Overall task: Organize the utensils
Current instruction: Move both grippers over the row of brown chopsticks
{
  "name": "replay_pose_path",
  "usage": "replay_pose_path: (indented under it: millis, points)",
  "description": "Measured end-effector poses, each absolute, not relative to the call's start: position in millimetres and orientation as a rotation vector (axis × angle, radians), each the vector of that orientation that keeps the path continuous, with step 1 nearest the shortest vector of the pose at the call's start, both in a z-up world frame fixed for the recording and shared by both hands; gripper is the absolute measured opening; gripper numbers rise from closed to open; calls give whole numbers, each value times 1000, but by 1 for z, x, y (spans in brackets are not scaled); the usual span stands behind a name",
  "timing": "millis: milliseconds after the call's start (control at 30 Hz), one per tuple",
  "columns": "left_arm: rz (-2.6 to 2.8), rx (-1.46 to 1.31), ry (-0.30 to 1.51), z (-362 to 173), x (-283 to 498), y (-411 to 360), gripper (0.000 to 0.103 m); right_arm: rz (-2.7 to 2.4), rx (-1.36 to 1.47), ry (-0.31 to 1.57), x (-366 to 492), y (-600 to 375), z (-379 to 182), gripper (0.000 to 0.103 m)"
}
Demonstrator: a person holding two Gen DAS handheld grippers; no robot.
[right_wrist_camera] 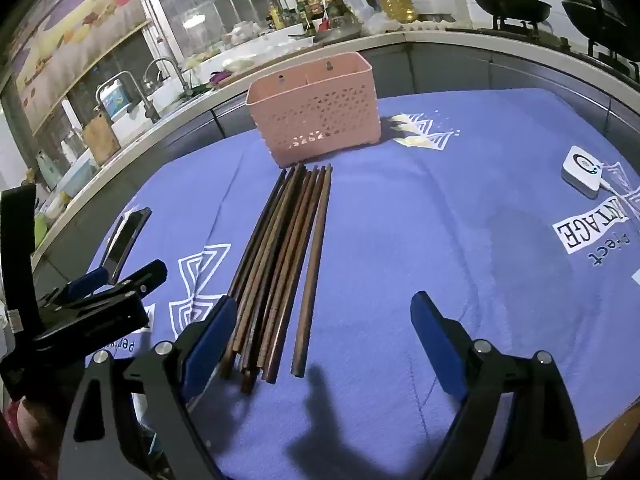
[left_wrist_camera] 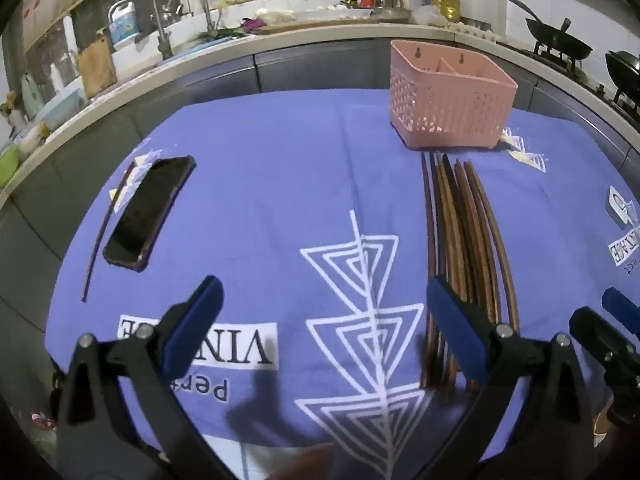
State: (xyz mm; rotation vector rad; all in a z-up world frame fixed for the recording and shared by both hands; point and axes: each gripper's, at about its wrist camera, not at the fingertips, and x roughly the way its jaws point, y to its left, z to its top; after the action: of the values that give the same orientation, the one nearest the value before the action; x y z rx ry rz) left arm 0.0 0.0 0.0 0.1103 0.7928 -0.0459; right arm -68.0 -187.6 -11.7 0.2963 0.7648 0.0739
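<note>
both grippers hover wide open over the cloth, chopsticks still lying loose

a blue printed cloth (right_wrist_camera: 440, 208) covers the table, with white triangle patterns and lettering on it. behind it runs a kitchen counter (left_wrist_camera: 320, 42) crowded with bottles, a sink and two faucets.

the pink perforated basket (right_wrist_camera: 316, 112) stands upright at the far side of the cloth, split by an inner wall into two compartments; nothing shows above its rim, though the inside is mostly hidden from these angles.

the left gripper (left_wrist_camera: 320, 324) hangs low over the near part of the cloth with its jaws spread wide and nothing between them. its right-hand blue pad sits in front of the chopsticks in the left wrist view, but whether it touches them i cannot tell. the right gripper (right_wrist_camera: 324, 328) is also spread wide and holds nothing; the near ends of the chopsticks lie between its fingers, closer to its left pad.

the bundle of dark wooden chopsticks (right_wrist_camera: 280, 264) lies flat on the cloth, side by side, the far tips just short of the basket's base. one stick lies slightly apart on the right of the bundle.

a black phone (left_wrist_camera: 150, 212) lies face up on the left of the cloth, with a single thin dark stick (left_wrist_camera: 106, 226) just beside it. a small white device (right_wrist_camera: 582, 170) sits near the right edge.
</note>
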Motion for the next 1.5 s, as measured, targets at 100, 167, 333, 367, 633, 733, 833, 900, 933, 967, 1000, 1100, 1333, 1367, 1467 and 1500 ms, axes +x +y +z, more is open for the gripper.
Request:
replay_pose_path:
  millis: [100,167,333,367,633,733,833,900,933,967,1000,1100,1333,1367,1467,1500]
  points:
    - [-47,104,794,1,-1,1,98,75,301,769,-66,-189,-13,87]
    - [-48,101,791,2,-4,1,98,81,316,779,-66,-190,-15,88]
    - [-74,81,836,-24,0,6,98,85,338,771,-74,-185,-19,88]
    - [-78,79,849,-26,0,3,98,93,345,769,-78,-182,-20,88]
    - [-97,53,925,-52,-6,9,98,215,412,815,-65,-185,-28,90]
    - [-105,37,960,-59,-13,12,98,222,415,811,-67,-183,-26,90]
    - [-102,23,956,-58,-22,17,98,217,426,818,-67,-183,-28,90]
    - [-122,3,924,-53,-31,20,98,219,429,822,-66,-185,-29,90]
    - [-140,-11,906,-49,-34,22,98,219,426,821,-67,-184,-29,90]
    - [-157,-23,890,-46,-37,23,98,220,421,821,-66,-184,-30,90]
    - [-170,-33,875,-44,-40,24,98,222,420,820,-66,-184,-30,90]
    - [-162,-18,872,-43,-38,22,98,211,420,811,-67,-186,-29,90]
    - [-131,0,812,-25,-17,27,98,142,415,769,-70,-197,-20,89]
    - [-126,4,802,-23,-14,29,98,143,408,762,-71,-195,-19,87]
    - [-127,-4,793,-18,-7,34,98,156,385,758,-69,-192,-17,78]
    - [-125,-7,793,-18,-5,36,98,163,379,759,-68,-190,-17,77]
